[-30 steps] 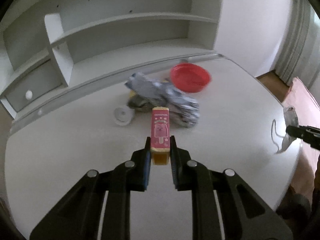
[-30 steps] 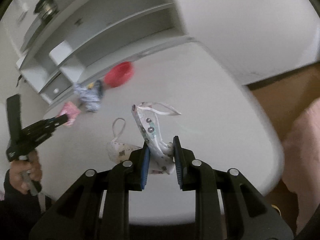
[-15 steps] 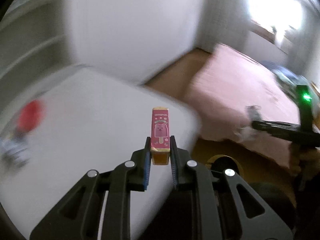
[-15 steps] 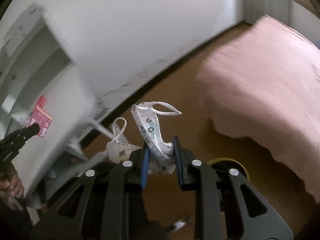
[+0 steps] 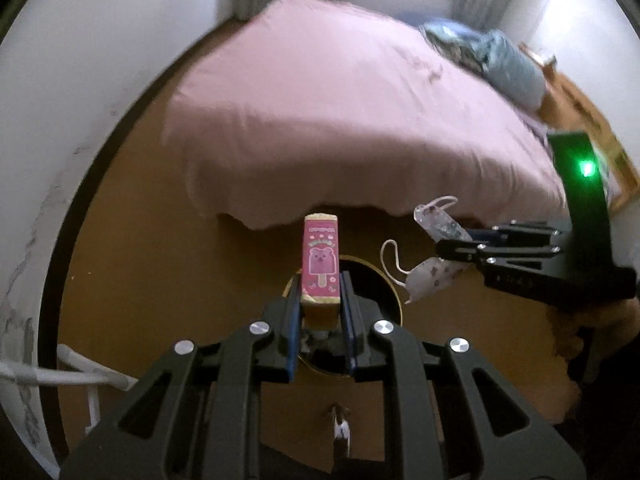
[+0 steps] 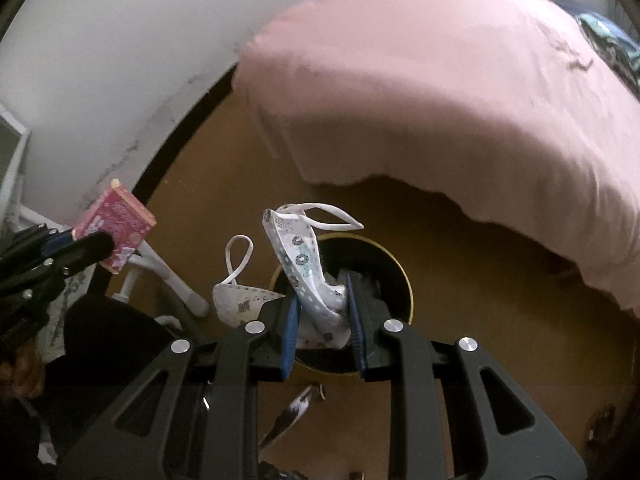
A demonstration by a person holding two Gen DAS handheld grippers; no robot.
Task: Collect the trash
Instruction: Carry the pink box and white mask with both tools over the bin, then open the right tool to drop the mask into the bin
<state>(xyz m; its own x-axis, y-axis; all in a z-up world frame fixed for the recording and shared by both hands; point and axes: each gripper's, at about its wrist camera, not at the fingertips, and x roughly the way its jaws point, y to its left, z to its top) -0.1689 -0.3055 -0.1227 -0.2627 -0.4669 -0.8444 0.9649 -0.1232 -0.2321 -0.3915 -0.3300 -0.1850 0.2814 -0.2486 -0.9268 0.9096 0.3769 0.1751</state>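
Brown floor fills the lower half of both views, with a bed [image 5: 360,92] under a soft pink cover rising beyond the tongs and a pale wall curving off to their left. On the left, the left tongs [image 5: 320,312] are pinched on the lower end of a small pink carton [image 5: 321,258], a stiff, flat-sided box with a cartoon bear ice-lolly printed on its face and tan cardboard showing at the ends; it stands upright between the blue pads. Directly below and just ahead of both tongs sits the bin [image 6: 402,276], a round dark-lined opening with a thin yellowish rim, some pale scraps already inside. To the right, the right tongs [image 6: 322,312] are clamped on a limp, crumpled face mask [image 6: 298,256], white fabric with small printed motifs, its elastic ear loops dangling free to the left and above. The step in hand looks like the drop: both pieces of trash hang over or beside the bin mouth. The next move probably calls for centring each over the opening and spreading the tongs; the mask's loops may snag on a pad.
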